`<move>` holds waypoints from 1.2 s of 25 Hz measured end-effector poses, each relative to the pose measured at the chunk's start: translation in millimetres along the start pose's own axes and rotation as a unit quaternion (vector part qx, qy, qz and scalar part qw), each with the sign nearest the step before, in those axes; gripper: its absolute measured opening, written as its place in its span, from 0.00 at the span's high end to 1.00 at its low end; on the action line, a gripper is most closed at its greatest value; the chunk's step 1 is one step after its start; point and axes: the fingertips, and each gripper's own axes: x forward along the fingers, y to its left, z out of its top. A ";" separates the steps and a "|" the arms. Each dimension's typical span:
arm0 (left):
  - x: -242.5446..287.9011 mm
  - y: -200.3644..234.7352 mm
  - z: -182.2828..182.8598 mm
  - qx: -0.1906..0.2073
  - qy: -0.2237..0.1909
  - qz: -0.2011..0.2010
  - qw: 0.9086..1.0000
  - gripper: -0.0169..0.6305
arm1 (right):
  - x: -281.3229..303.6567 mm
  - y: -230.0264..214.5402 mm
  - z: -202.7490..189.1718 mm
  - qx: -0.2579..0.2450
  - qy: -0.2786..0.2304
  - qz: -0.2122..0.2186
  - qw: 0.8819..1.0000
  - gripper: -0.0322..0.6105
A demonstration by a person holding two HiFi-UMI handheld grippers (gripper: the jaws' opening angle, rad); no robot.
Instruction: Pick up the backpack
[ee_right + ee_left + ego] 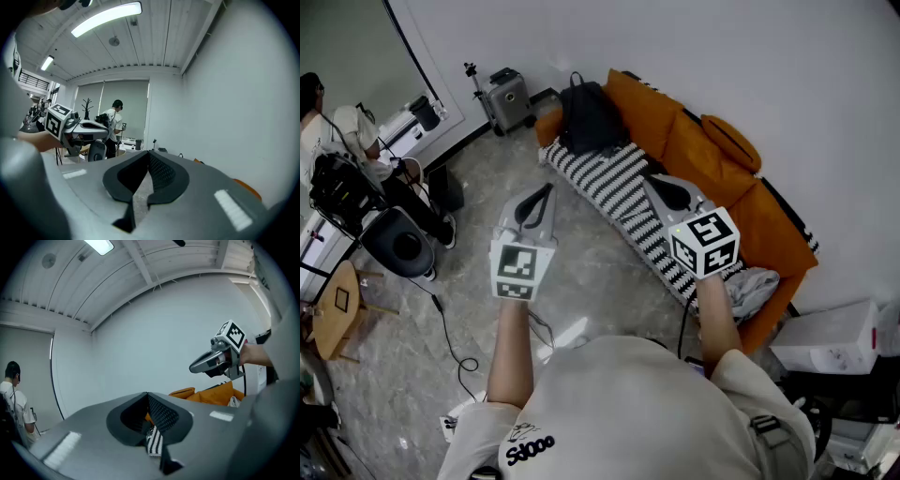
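The black backpack [589, 117] stands upright at the far left end of the orange sofa [712, 169], leaning on its backrest. I hold both grippers up in the air, well short of it. My left gripper [539, 199] is over the floor, shut and empty, and points toward the sofa. Over the striped blanket [614, 187], my right gripper [666, 192] is also shut with nothing in it. In the left gripper view the closed jaws [148, 398] face the white wall, with the right gripper [206, 363] to the right. The right gripper view shows its own closed jaws [149, 157] and the left gripper [91, 126].
A grey suitcase [508, 98] stands by the wall left of the sofa. A person [337, 131] sits at the far left beside a black chair [398, 239] and a small wooden table [337, 309]. A cable [450, 337] trails over the floor. A white box [830, 337] sits right of the sofa.
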 end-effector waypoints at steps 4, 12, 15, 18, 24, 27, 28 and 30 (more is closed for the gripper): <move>3.9 -2.2 -0.6 -0.001 0.003 -0.001 1.000 0.96 | -0.9 -4.3 -1.2 0.002 -0.001 0.001 1.000 0.95; 17.4 -21.5 -3.0 -0.001 0.016 0.003 1.000 0.96 | -4.9 -21.2 -24.0 0.027 0.022 0.015 0.999 0.95; 22.4 -28.8 -5.5 -0.003 0.024 0.009 1.000 0.96 | -7.5 -27.0 -27.1 0.013 0.022 0.022 0.999 0.95; 28.8 -40.9 -3.6 -0.013 0.025 0.018 0.999 0.96 | -14.8 -40.4 -29.8 0.013 0.015 0.025 0.999 0.95; 41.6 -68.2 -1.9 -0.021 0.030 0.033 0.999 0.96 | -29.6 -65.5 -41.7 0.015 0.019 0.041 0.999 0.95; 48.1 -74.2 -2.5 -0.022 0.036 0.037 0.998 0.96 | -30.5 -73.9 -44.5 0.013 0.022 0.045 0.999 0.95; 49.6 -76.0 -2.5 -0.022 0.038 0.037 0.998 0.96 | -31.6 -76.2 -45.0 0.014 0.022 0.044 0.999 0.95; 51.9 -79.8 -1.8 -0.022 0.040 0.037 0.998 0.96 | -35.0 -81.7 -47.2 0.017 0.022 0.041 0.999 0.95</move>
